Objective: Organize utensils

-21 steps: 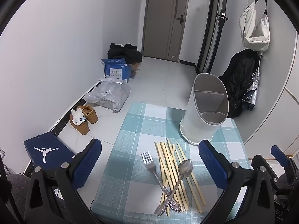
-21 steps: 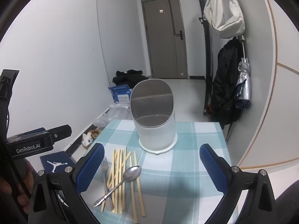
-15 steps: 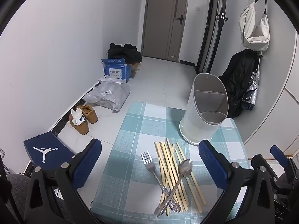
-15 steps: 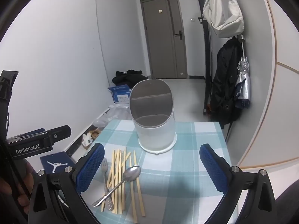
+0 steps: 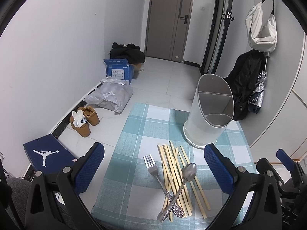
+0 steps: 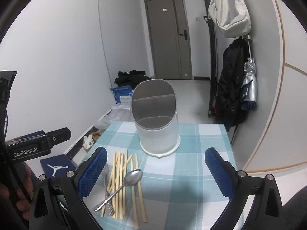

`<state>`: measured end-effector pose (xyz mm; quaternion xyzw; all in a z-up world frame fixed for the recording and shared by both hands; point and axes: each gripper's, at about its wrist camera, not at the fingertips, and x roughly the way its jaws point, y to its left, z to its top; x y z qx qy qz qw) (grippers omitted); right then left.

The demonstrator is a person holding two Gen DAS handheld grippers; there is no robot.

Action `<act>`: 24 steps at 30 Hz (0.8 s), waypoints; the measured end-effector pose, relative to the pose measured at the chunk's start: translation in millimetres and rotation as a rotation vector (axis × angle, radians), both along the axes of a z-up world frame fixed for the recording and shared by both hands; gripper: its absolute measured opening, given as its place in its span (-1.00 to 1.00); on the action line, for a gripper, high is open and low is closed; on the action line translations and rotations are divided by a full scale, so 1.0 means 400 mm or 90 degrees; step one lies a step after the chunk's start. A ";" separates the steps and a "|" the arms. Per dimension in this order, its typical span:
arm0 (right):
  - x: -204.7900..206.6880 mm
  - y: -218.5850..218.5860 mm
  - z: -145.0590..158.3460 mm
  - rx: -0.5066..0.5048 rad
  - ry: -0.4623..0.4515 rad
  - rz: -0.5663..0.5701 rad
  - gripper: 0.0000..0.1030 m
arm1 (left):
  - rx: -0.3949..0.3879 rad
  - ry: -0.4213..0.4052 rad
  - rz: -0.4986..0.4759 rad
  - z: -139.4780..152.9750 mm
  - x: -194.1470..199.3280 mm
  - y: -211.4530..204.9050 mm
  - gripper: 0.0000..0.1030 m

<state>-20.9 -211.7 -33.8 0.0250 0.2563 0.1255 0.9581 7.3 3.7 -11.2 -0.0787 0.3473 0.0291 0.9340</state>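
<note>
- Teal-and-white checked cloth (image 5: 134,134) covered the small table, which stood in a narrow room with white walls and pale floor tiles.
- A white holder (image 5: 210,111) stood upright at the far side of the cloth, its slanted mouth split by a divider into compartments; nothing could be seen inside them.
- Wooden chopsticks (image 5: 178,174) lay loose in a rough fan on the near part of the cloth, apart from the holder.
- A metal spoon (image 5: 189,170) lay across the chopsticks, bowl toward the holder, handle running back to the near left.
- A fork (image 5: 151,165) lay just left of the chopsticks, tines toward the holder, its handle crossing under the spoon's handle.
- The left gripper (image 5: 153,168) hovered above the near edge of the table, its blue-padded fingers spread wide and holding nothing, the utensils showing between them.
- The right gripper (image 6: 155,170) hovered likewise, fingers spread wide and empty, facing the holder (image 6: 156,118); the spoon (image 6: 133,176) and chopsticks (image 6: 120,172) lay near its left finger.
- On the floor to the left sat a navy shoebox (image 5: 48,153), tan shoes (image 5: 84,118), a grey plastic bag (image 5: 111,95), a blue carton (image 5: 119,71) and a black bag (image 5: 127,51).
- A grey door (image 5: 168,19) closed the far end of the room.
- On the right wall hung a white bag (image 5: 262,28), a black coat (image 5: 243,80) and a folded umbrella (image 5: 259,90).
</note>
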 end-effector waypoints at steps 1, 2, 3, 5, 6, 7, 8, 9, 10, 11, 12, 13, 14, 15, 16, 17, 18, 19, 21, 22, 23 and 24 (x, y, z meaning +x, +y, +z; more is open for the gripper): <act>0.000 0.001 -0.001 -0.001 0.001 -0.001 0.99 | 0.000 0.000 0.001 -0.001 0.000 0.000 0.98; 0.001 -0.003 -0.002 0.000 0.002 -0.001 0.99 | 0.000 0.001 0.000 -0.001 0.000 -0.001 0.98; 0.001 -0.003 -0.003 -0.002 0.002 -0.001 0.99 | 0.000 0.003 -0.001 -0.003 0.001 -0.002 0.98; 0.001 -0.002 -0.003 -0.004 0.003 -0.001 0.99 | 0.002 0.004 -0.003 -0.004 0.001 -0.004 0.98; -0.001 -0.002 -0.005 -0.004 0.003 0.000 0.99 | 0.003 0.004 -0.005 -0.004 0.000 -0.006 0.98; 0.001 -0.001 -0.003 -0.006 0.005 -0.001 0.99 | 0.004 0.005 -0.006 -0.004 0.000 -0.008 0.98; 0.002 -0.001 -0.002 -0.006 0.006 0.000 0.99 | 0.003 0.006 -0.006 -0.005 0.001 -0.008 0.98; 0.005 -0.002 0.000 -0.007 0.008 0.001 0.99 | 0.003 0.007 -0.006 -0.005 0.001 -0.008 0.98; 0.006 -0.004 0.000 -0.006 0.007 0.001 0.99 | 0.001 0.010 -0.006 -0.007 0.003 -0.006 0.98; 0.009 -0.005 -0.001 -0.005 0.010 0.002 0.99 | 0.000 0.012 -0.006 -0.008 0.005 -0.005 0.98; 0.012 -0.004 -0.001 0.002 0.016 0.003 0.99 | -0.002 0.014 -0.006 -0.009 0.006 -0.003 0.98; 0.014 -0.005 -0.002 0.002 0.018 0.003 0.99 | -0.004 0.016 -0.005 -0.011 0.008 -0.002 0.98; 0.017 -0.006 -0.003 0.009 0.019 0.003 0.99 | -0.006 0.018 -0.005 -0.013 0.010 -0.001 0.98; 0.021 -0.007 -0.004 0.010 0.022 0.002 0.99 | -0.007 0.022 -0.005 -0.015 0.013 0.000 0.98; 0.024 -0.006 -0.005 0.010 0.028 0.001 0.99 | -0.009 0.026 -0.005 -0.018 0.016 0.001 0.98; 0.028 -0.006 -0.008 0.014 0.033 0.000 0.99 | -0.012 0.030 -0.005 -0.021 0.019 0.002 0.98; 0.030 -0.006 -0.010 0.012 0.041 -0.001 0.99 | -0.013 0.033 -0.006 -0.024 0.022 0.002 0.98; 0.032 -0.003 -0.012 0.012 0.033 -0.002 0.99 | -0.015 0.038 -0.007 -0.028 0.028 0.002 0.98; 0.041 -0.001 -0.017 0.009 0.036 0.000 0.99 | -0.016 0.044 -0.007 -0.034 0.032 0.002 0.98; 0.045 0.003 -0.020 0.007 0.034 0.002 0.99 | -0.018 0.048 -0.008 -0.037 0.036 0.002 0.98; 0.046 0.007 -0.022 0.007 0.046 0.003 0.99 | -0.020 0.053 -0.010 -0.041 0.041 0.002 0.98; 0.051 0.011 -0.025 0.005 0.048 0.005 0.99 | -0.023 0.061 -0.011 -0.046 0.048 0.003 0.98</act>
